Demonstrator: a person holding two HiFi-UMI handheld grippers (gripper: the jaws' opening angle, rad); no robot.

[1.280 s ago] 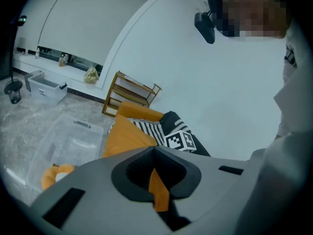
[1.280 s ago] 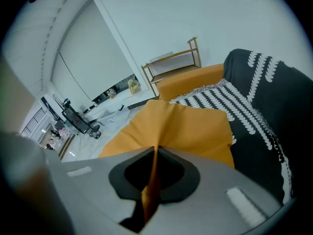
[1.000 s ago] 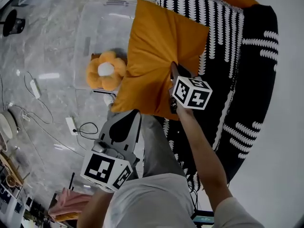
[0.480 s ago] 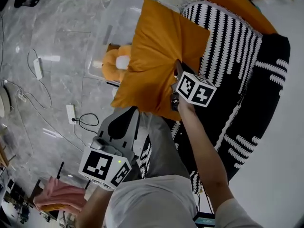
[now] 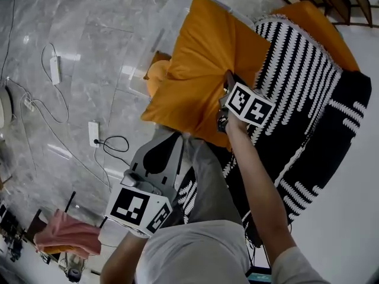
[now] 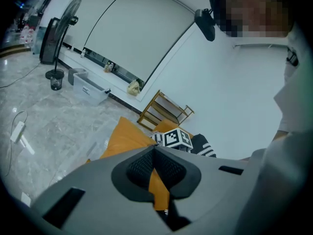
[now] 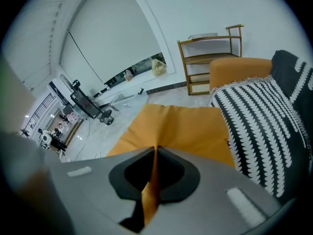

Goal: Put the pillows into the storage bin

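The right gripper [image 7: 155,150] is clamped on the orange pillow [image 5: 201,70]. In the right gripper view its jaws are drawn together, with a thin fold of orange fabric running down between them. In the head view the pillow hangs from that pinch on its right side. It is off the floor, spread out and tilted, with one corner pointing up. It lies between the clear storage bin [image 5: 139,52] on the grey marble floor [image 5: 71,99] and the seat draped in a black-and-white patterned cover [image 5: 296,81]. From above, the pillow hides the right part of the bin. At its left edge, a rounded bit of a second orange cushion [image 5: 155,74] shows inside the bin's clear walls. The left gripper [image 6: 154,149] is lower in the head view, in front of the person's body. Its jaws are closed tip to tip, with the tips right at the pillow's lower edge. Orange shows through the gap behind the tips, but I cannot tell whether any fabric is caught there. Another orange pillow [image 5: 323,22] rests on the seat behind the patterned cover. A white power strip with a black cable [image 5: 93,134] lies on the floor left of the bin, and a pink cloth [image 5: 65,232] lies in the lower left.
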